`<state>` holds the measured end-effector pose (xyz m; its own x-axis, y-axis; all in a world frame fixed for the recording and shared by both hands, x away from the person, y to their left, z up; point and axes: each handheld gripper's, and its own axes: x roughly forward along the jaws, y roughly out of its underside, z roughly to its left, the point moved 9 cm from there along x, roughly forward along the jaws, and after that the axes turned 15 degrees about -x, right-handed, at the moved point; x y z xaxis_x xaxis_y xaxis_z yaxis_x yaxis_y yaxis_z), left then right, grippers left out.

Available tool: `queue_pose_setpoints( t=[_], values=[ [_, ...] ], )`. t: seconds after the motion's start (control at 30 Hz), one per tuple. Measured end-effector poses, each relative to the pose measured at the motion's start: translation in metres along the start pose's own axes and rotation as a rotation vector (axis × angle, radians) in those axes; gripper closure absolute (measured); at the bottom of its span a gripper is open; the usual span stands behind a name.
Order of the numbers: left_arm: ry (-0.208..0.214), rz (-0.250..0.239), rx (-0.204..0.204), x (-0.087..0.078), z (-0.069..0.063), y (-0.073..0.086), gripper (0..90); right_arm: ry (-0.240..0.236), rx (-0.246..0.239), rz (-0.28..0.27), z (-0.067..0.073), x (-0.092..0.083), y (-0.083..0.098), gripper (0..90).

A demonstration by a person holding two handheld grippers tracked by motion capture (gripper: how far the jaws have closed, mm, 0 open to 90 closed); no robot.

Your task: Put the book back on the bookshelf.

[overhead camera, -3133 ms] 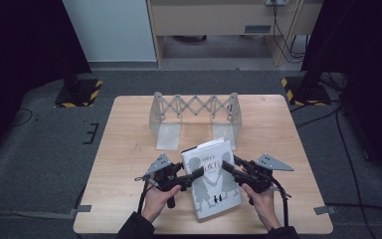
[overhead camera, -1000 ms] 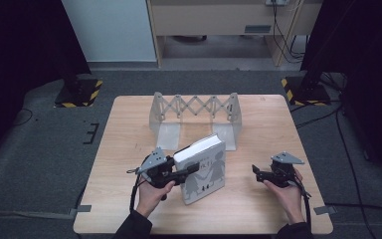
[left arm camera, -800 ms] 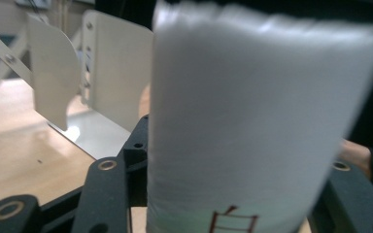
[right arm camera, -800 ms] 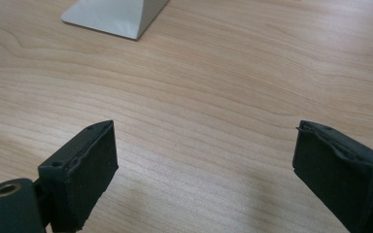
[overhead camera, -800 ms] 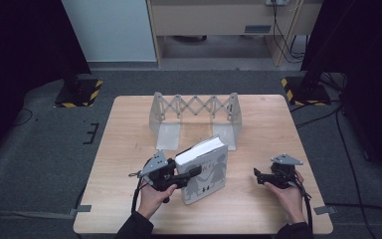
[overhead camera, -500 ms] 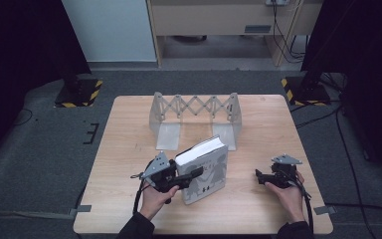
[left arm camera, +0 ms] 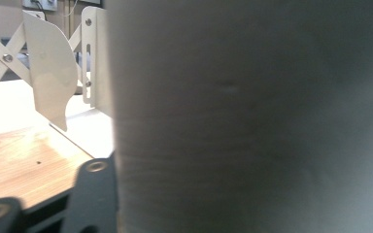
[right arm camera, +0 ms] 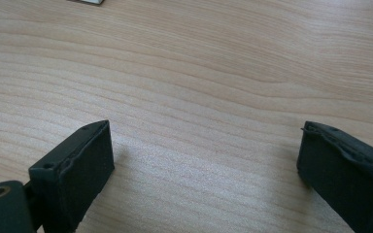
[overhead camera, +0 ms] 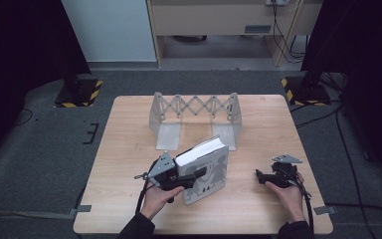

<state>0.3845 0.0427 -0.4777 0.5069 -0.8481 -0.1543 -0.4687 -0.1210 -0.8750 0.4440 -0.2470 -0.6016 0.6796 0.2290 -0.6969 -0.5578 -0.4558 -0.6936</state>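
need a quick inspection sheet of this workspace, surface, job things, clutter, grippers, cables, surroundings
surface: wooden table, bare wood around the things on it
job's things: white book, tilted up off the table near the front; white folding book rack standing behind it, nothing in it
clutter: nothing seen
grippers: left gripper at the book, its jaws have just been opening, the book between them close in the left gripper view; right gripper apart from the book over bare wood, jaws wide open and holding nothing
cables: one trails from each gripper toward the front edge; more lie on the floor at right
surroundings: dark carpet, striped stand feet, a desk at the back
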Motion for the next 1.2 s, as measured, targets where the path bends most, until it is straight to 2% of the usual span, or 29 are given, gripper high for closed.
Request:
queue_pose_setpoints(
  t=[0.1, 0.2, 0.53, 0.57, 0.67, 0.73, 0.87, 0.93, 1.0, 1.03, 1.2],
  values=[
    [0.006, 0.001, -0.006, 0.000, -0.001, 0.000, 45.9, 0.000, 0.000, 0.000, 0.000, 0.000, 0.000, 6.7],
    [-0.004, -0.007, 0.009, -0.001, 0.000, 0.000, 47.5, 0.001, 0.000, 0.000, 0.000, 0.000, 0.000, 6.8],
    [-0.006, -0.021, 0.003, -0.001, -0.003, -0.006, 45.3, 0.000, 0.000, 0.000, 0.000, 0.000, 0.000, 6.7],
    [0.002, -0.039, -0.007, -0.002, -0.006, -0.010, 44.7, 0.000, 0.000, 0.000, 0.000, 0.000, 0.000, 6.7],
    [0.006, -0.041, -0.015, -0.003, -0.010, -0.015, 44.1, 0.000, 0.000, 0.000, 0.000, 0.000, 0.000, 6.7],
    [-0.015, -0.019, -0.002, -0.003, -0.014, -0.019, 44.0, 0.001, 0.000, 0.000, 0.000, 0.000, 0.000, 6.7],
    [-0.031, 0.007, 0.005, -0.003, -0.016, -0.020, 43.7, 0.002, 0.003, -0.001, 0.001, 0.000, 0.000, 6.7],
    [-0.044, 0.026, 0.022, -0.004, -0.018, -0.026, 43.3, -0.001, -0.001, 0.000, 0.001, 0.000, 0.000, 6.7],
    [-0.037, 0.023, 0.018, -0.004, -0.020, -0.029, 43.0, 0.000, -0.003, -0.001, 0.001, 0.000, 0.000, 6.7],
    [-0.030, 0.039, 0.008, -0.005, -0.022, -0.034, 42.5, -0.001, -0.003, -0.001, 0.001, 0.000, 0.000, 6.7],
    [-0.054, 0.064, 0.031, -0.002, -0.029, -0.044, 41.6, -0.003, -0.004, 0.000, 0.002, 0.000, 0.000, 6.7]
  ],
)
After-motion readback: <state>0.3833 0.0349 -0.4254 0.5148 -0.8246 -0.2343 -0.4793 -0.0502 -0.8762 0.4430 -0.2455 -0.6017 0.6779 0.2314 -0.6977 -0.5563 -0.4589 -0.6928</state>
